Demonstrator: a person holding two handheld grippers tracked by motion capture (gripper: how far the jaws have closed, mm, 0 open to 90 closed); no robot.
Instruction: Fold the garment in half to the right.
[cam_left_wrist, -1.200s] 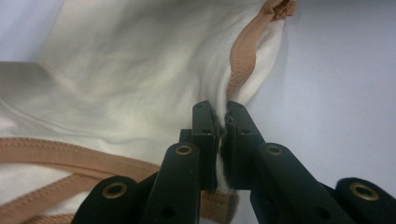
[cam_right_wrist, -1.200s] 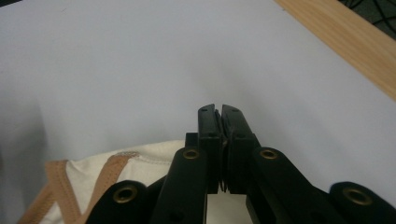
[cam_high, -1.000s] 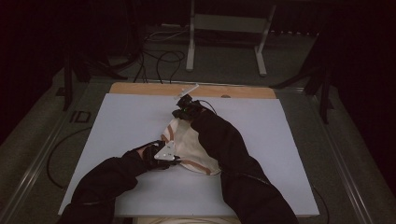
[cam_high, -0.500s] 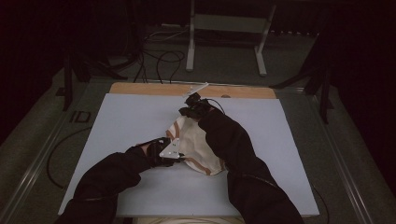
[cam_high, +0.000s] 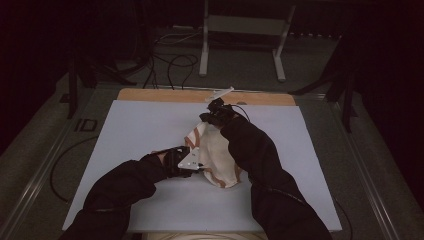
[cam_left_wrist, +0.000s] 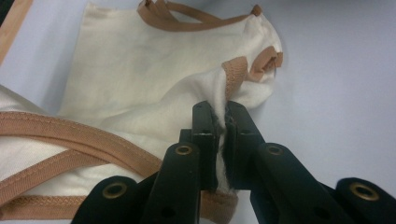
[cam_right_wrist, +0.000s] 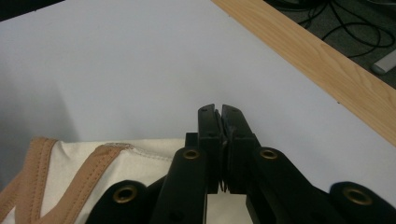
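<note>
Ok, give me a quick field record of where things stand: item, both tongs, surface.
item: cream cloth garment with tan trim, crumpled
left tongs: shut on the garment's white fabric beside a tan edge
right tongs: shut, thin fabric edge pinched between the jaws
surface: white table sheet, wooden strip along its far edge

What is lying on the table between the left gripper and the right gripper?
The cream garment with tan trim spans that stretch in the high view, pinched by the left gripper and the right gripper at opposite ends.

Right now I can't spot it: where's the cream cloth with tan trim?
High view: the cream cloth with tan trim lies mid-table on the white board.
</note>
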